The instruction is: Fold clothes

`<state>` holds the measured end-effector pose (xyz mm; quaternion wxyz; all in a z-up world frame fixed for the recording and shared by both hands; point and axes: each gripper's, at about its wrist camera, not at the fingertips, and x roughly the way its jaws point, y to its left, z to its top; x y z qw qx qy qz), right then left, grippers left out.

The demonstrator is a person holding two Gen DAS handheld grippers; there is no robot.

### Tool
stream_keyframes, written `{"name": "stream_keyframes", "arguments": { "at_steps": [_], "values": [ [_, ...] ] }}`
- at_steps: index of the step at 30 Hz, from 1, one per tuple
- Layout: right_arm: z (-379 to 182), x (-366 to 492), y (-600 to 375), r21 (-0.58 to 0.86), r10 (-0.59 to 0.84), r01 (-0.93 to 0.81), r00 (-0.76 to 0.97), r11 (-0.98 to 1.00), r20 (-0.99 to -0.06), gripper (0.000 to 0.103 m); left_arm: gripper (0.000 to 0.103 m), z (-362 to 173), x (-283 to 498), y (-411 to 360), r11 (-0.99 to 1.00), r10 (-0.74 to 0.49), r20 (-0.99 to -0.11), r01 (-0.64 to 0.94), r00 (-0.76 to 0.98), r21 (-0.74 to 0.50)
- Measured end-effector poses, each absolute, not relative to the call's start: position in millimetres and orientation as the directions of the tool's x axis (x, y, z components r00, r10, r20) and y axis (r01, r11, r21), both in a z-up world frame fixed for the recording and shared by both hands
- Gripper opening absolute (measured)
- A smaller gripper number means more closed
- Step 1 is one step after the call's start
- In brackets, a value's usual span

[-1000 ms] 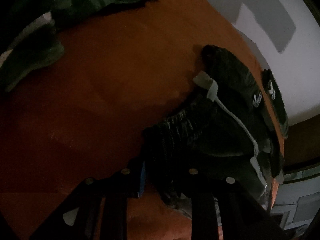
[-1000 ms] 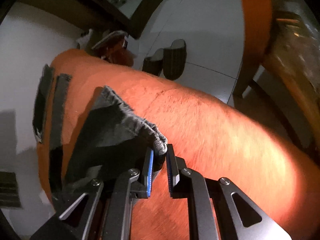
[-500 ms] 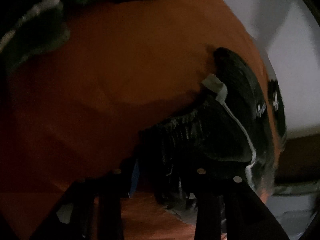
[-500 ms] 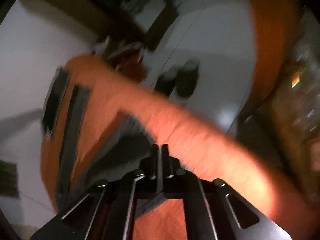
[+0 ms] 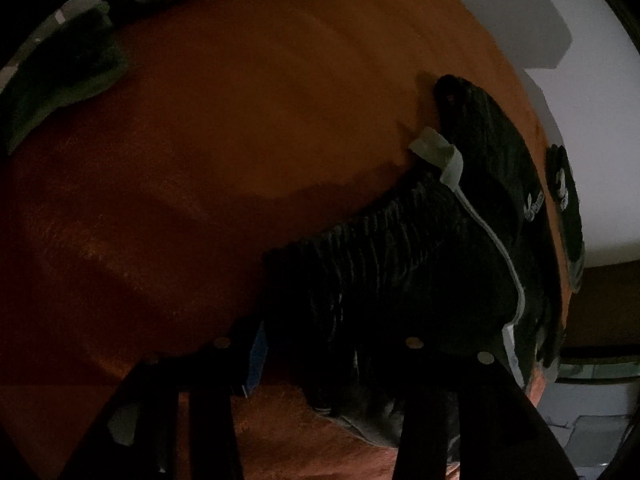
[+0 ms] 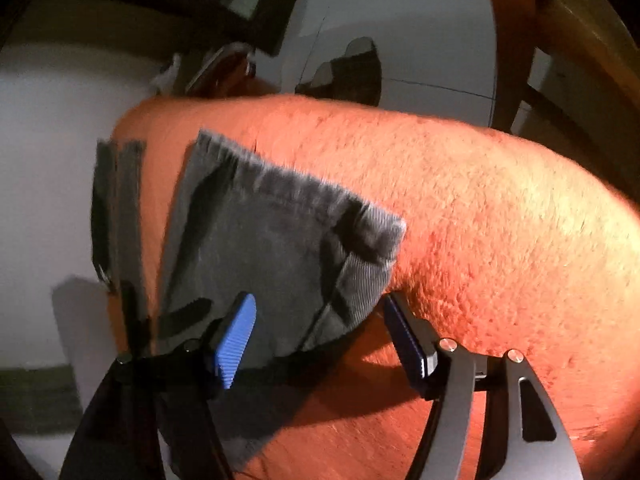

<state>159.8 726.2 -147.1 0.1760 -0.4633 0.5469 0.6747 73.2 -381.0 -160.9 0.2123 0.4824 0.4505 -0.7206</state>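
A dark grey pair of shorts (image 6: 272,248) lies folded on the orange blanket (image 6: 500,240). My right gripper (image 6: 320,340) is open just above its near edge, blue pads spread to either side and holding nothing. In the dim left wrist view the same shorts (image 5: 400,260) show a gathered waistband and a white cord (image 5: 492,236). My left gripper (image 5: 332,360) is open, its fingers wide apart with the waistband end lying between them. Its right finger is partly lost in the dark cloth.
A heap of green clothes (image 5: 80,60) lies at the far left of the blanket (image 5: 240,140). Two dark strips (image 6: 120,208) lie by the blanket's edge. Slippers (image 6: 352,68) stand on the white floor beyond it. Wooden furniture (image 6: 580,40) rises at the right.
My right gripper was shut on the shorts' corner; it has opened and let go, and the cloth now lies flat. My left gripper's fingers have spread somewhat wider.
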Motion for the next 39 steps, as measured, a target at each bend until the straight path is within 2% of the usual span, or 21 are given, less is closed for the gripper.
{"name": "stream_keyframes", "arguments": {
  "at_steps": [2, 4, 5, 9, 12, 15, 17, 19, 21, 27, 30, 35, 39],
  "values": [
    [-144.9, 157.4, 725.8, 0.572, -0.239, -0.75, -0.519, -0.332, -0.821, 0.064, 0.045, -162.0, 74.6, -381.9, -0.491, 0.132, -0.884, 0.745, -0.449, -0.452],
    [-136.8, 153.0, 722.2, 0.535, -0.175, -0.755, -0.509, -0.379, -0.843, 0.028, 0.045, -163.2, 76.0, -382.6, -0.479, 0.134, -0.881, 0.749, -0.453, -0.458],
    [-132.8, 150.7, 720.3, 0.515, -0.142, -0.758, -0.504, -0.401, -0.852, 0.024, 0.045, -163.8, 76.6, -382.2, -0.478, 0.134, -0.881, 0.749, -0.453, -0.458],
    [-141.1, 144.2, 722.6, 0.528, -0.162, -0.757, -0.507, -0.386, -0.846, 0.023, 0.048, -168.0, 74.6, -383.2, -0.463, 0.14, -0.883, 0.759, -0.448, -0.458],
    [-149.3, 141.2, 726.6, 0.53, -0.207, -0.767, -0.488, -0.362, -0.848, 0.024, 0.054, -172.6, 72.7, -384.2, -0.436, 0.149, -0.883, 0.772, -0.445, -0.462],
    [-145.6, 136.9, 725.6, 0.491, -0.197, -0.762, -0.451, -0.423, -0.87, 0.023, 0.058, -171.9, 67.2, -380.1, -0.458, 0.129, -0.891, 0.771, -0.436, -0.443],
    [-137.8, 134.1, 716.7, 0.401, -0.126, -0.762, -0.395, -0.508, -0.91, 0.004, 0.051, -168.9, 65.6, -376.7, -0.487, 0.094, -0.902, 0.771, -0.421, -0.411],
    [-125.2, 141.4, 715.4, 0.386, -0.093, -0.765, -0.397, -0.516, -0.913, 0.003, 0.032, -156.7, 65.5, -372.6, -0.514, 0.053, -0.907, 0.767, -0.419, -0.384],
    [-111.2, 151.1, 716.3, 0.393, -0.073, -0.769, -0.416, -0.505, -0.906, 0.003, 0.025, -138.4, 70.4, -370.4, -0.512, 0.039, -0.891, 0.756, -0.452, -0.407],
    [-69.1, 180.3, 718.8, 0.418, -0.009, -0.777, -0.469, -0.471, -0.883, 0.003, 0.024, -75.0, 87.4, -355.4, -0.576, -0.006, -0.845, 0.693, -0.535, -0.435],
    [-59.6, 191.6, 722.0, 0.428, 0.008, -0.781, -0.484, -0.454, -0.875, 0.003, 0.024, -96.8, 81.9, -362.2, -0.566, 0.017, -0.867, 0.71, -0.497, -0.419],
    [-127.8, 186.7, 741.1, 0.426, -0.077, -0.803, -0.436, -0.417, -0.897, 0.003, 0.024, -156.3, 78.2, -385.0, -0.494, 0.105, -0.89, 0.754, -0.443, -0.434],
    [-144.7, 181.2, 749.0, 0.423, -0.122, -0.781, -0.416, -0.46, -0.901, 0.003, 0.036, -161.2, 81.4, -390.1, -0.511, 0.14, -0.884, 0.732, -0.446, -0.45]
  ]
}}
